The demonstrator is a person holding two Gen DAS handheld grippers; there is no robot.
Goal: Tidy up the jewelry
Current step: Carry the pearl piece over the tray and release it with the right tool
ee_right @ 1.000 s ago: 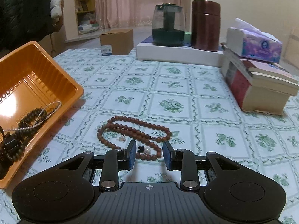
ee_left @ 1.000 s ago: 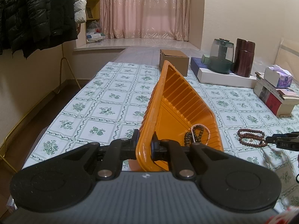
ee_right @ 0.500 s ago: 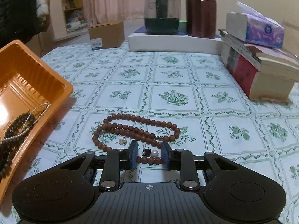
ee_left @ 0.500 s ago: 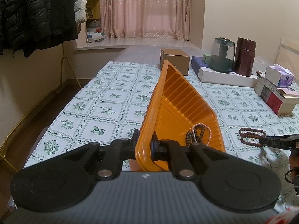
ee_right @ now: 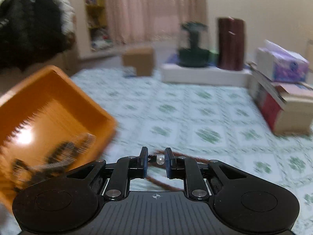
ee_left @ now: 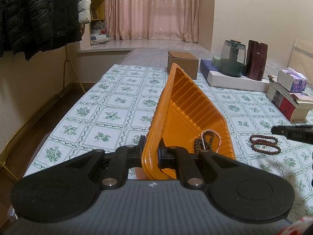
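My left gripper [ee_left: 151, 146] is shut on the near rim of the orange tray [ee_left: 187, 105] and holds it tilted up on one edge. A dark bead string [ee_left: 205, 143] and a thin pink pearl strand [ee_left: 213, 135] lie at the tray's low end. In the right wrist view my right gripper [ee_right: 156, 156] is shut on the pearl and knot of the brown bead string [ee_right: 162, 182], whose strand trails down blurred. Most of the brown beads [ee_left: 264, 146] still rest on the cloth, right of the tray [ee_right: 49, 105].
A cardboard box [ee_left: 183, 64] stands behind the tray. At the back right are a white flat box [ee_left: 234, 80], a glass jug [ee_left: 232, 58] and a brown canister [ee_left: 256, 60]. Stacked books [ee_left: 289, 105] carry a tissue box [ee_left: 291, 80]. Dark jackets [ee_left: 35, 13] hang left of the table.
My right gripper's jaws closed onto the bead string's pearl end, then it lifted and swung, blurring its view. The left gripper and tilted tray kept still.
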